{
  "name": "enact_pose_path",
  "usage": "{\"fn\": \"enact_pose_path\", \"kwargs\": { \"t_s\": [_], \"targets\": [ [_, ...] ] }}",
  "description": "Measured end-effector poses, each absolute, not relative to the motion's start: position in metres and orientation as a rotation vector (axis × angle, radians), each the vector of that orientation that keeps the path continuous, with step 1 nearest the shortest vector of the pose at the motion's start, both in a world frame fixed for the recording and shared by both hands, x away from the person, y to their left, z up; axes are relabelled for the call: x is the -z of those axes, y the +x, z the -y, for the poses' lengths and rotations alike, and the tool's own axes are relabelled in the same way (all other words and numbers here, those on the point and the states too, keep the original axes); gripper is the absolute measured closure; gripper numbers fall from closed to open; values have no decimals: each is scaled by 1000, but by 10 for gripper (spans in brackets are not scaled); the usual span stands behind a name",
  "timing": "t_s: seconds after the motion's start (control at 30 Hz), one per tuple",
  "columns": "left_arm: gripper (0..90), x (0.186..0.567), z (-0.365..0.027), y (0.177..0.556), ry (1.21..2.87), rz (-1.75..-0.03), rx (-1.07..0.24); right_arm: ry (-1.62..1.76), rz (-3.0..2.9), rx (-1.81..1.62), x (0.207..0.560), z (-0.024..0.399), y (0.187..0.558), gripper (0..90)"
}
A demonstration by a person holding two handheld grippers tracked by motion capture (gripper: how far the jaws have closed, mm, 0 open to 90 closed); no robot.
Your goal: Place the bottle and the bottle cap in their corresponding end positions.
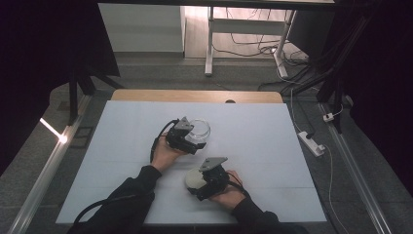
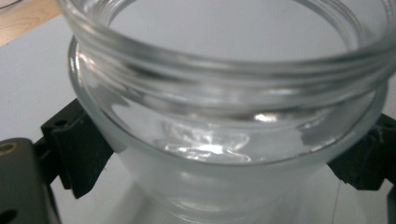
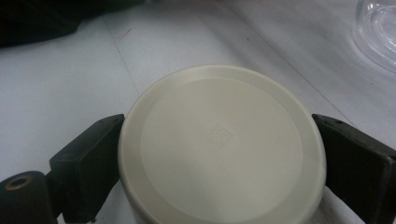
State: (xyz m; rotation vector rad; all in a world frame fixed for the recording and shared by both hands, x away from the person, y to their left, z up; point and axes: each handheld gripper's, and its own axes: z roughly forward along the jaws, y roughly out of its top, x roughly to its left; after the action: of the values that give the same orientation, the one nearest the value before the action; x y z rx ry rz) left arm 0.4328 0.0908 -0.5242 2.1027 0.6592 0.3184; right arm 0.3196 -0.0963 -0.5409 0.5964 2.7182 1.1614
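Two grippers, one thing each: left one has the jar, right one has the lid.

Left gripper (image 1: 187, 138): sits mid-table in the high view, person's left hand (image 1: 164, 155) behind it, nose pointing at the glass jar (image 1: 198, 130).

Jar, high view: small clear glass jar standing upright on the white table cover (image 1: 122, 146), mouth open, right behind the gripper.

Jar, left gripper view: way more detail here. You get the threaded rim (image 2: 224, 60) and the thick glass wall up close, with a black jaw pressed on each side of the body just below the neck. So the jaws are spread about as wide as the jar and clamped on it.

Right gripper (image 1: 207, 183): nearer the person, right hand (image 1: 229, 192) wrapped round it, well apart from the jar.

Lid, high view: just a pale round blob (image 1: 195, 178) at the gripper's left end.

Lid, right gripper view: cream round lid (image 3: 222, 144), flat top facing up, tiny square mark in the middle. A black jaw touches its edge on both sides, so they're wide apart and gripping it. Jar's edge (image 3: 378, 28) peeks in top right.
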Motion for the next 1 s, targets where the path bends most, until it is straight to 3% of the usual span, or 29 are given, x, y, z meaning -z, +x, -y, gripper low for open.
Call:
{"fn": "enact_pose_path", "kwargs": {
  "t_s": [1.0],
  "targets": [
    [0, 515, -100, 425, 2142, -693, -261, 602, -2692, -1260, 534, 98, 316, 0]
  ]
}}
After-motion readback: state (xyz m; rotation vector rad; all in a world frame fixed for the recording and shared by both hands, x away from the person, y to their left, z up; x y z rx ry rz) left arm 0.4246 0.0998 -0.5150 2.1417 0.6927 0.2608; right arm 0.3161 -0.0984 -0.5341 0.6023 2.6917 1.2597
